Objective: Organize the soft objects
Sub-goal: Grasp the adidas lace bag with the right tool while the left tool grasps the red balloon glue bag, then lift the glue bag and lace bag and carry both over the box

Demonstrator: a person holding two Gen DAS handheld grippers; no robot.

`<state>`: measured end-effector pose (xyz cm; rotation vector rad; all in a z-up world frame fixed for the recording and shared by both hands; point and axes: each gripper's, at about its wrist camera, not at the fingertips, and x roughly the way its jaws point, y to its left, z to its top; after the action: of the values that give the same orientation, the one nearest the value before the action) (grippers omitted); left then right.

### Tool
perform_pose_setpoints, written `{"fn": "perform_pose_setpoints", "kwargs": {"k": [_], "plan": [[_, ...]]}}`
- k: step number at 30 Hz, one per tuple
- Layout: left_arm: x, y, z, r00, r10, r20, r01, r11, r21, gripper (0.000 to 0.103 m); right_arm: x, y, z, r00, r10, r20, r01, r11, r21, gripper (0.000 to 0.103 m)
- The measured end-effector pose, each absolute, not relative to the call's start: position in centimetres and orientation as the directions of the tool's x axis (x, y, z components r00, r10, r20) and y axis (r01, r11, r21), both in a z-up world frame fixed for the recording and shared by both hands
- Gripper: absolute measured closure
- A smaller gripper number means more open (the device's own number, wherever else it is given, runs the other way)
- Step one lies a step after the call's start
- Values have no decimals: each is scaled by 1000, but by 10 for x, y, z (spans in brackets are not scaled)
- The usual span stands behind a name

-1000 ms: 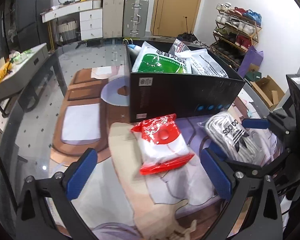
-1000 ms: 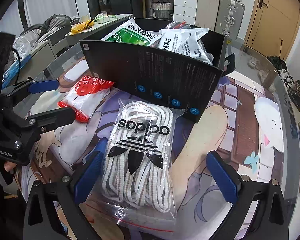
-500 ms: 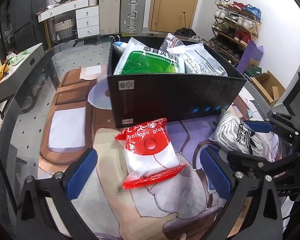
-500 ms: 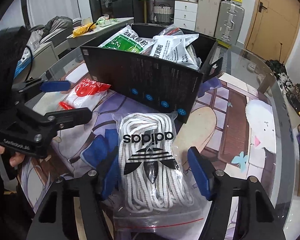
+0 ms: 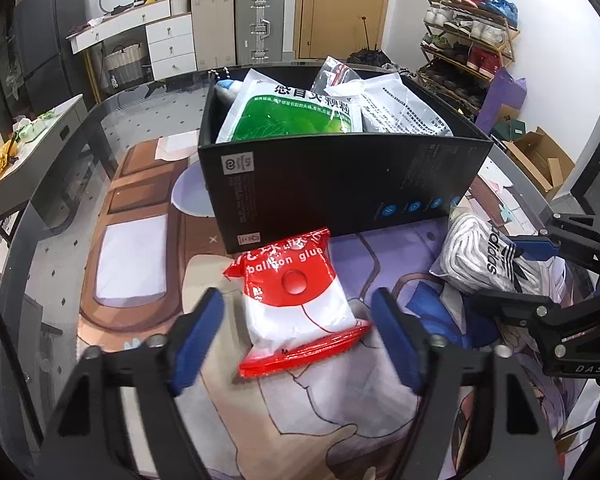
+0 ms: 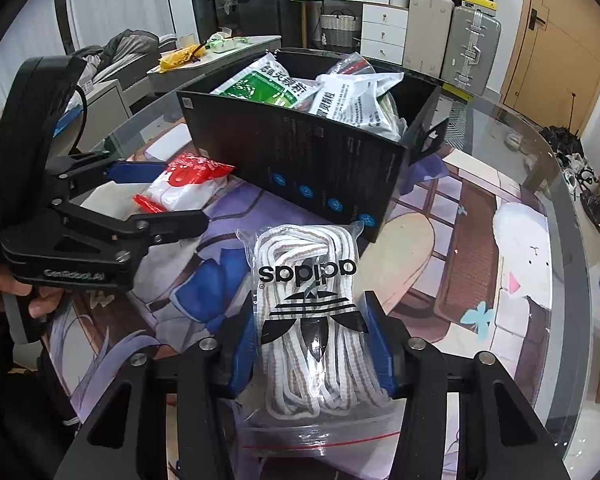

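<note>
Right wrist view shows the right gripper (image 6: 312, 344) clenched on the Adidas shoelace bag (image 6: 314, 320), its blue pads pressing in on both sides of the white laces inside the clear zip pouch. The bag lies on the printed desk mat (image 6: 452, 264), just in front of the black cardboard box (image 6: 300, 160), near the box's front right corner. The grip sits around the middle of the pouch, so the sealed end behind the pads and the lace bundle ahead of them would likely both droop on a lift. The slick plastic could slide between the pads, or the sagging front end could catch the box's front wall instead of clearing it.

From the left wrist view, the left gripper (image 5: 298, 330) is released, jaws spread on either side of the red-and-white balloon glue packet (image 5: 300, 300), neither pad touching it. The packet rests on the mat with its far end touching, or nearly touching, the front wall of the box (image 5: 340, 184). Closing from here risks pinching only the packet's thin red seal edge, which could fold and slip out.

Inside the box, the green-and-white bag (image 5: 292, 112) and the white printed bag (image 5: 400, 108) already stand above the rim, leaving little free room. Dropped on top, a new bag may slide back over the front wall. Both grippers work close together in front of the box, so simultaneous lifts could make them collide.
</note>
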<state>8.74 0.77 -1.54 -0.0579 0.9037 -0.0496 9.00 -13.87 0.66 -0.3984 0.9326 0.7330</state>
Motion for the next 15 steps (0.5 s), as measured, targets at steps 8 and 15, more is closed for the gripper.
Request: {"fn": "perform_pose_setpoints", "kwargs": {"k": [8, 15], "plan": [[85, 13, -13, 634, -63, -771, 6, 997, -76, 49, 84, -142, 20, 400, 420, -814, -725, 689, 0, 56], [73, 9, -6, 665, -70, -744, 24, 997, -72, 49, 83, -148, 35, 419, 449, -790, -723, 691, 9, 56]]}}
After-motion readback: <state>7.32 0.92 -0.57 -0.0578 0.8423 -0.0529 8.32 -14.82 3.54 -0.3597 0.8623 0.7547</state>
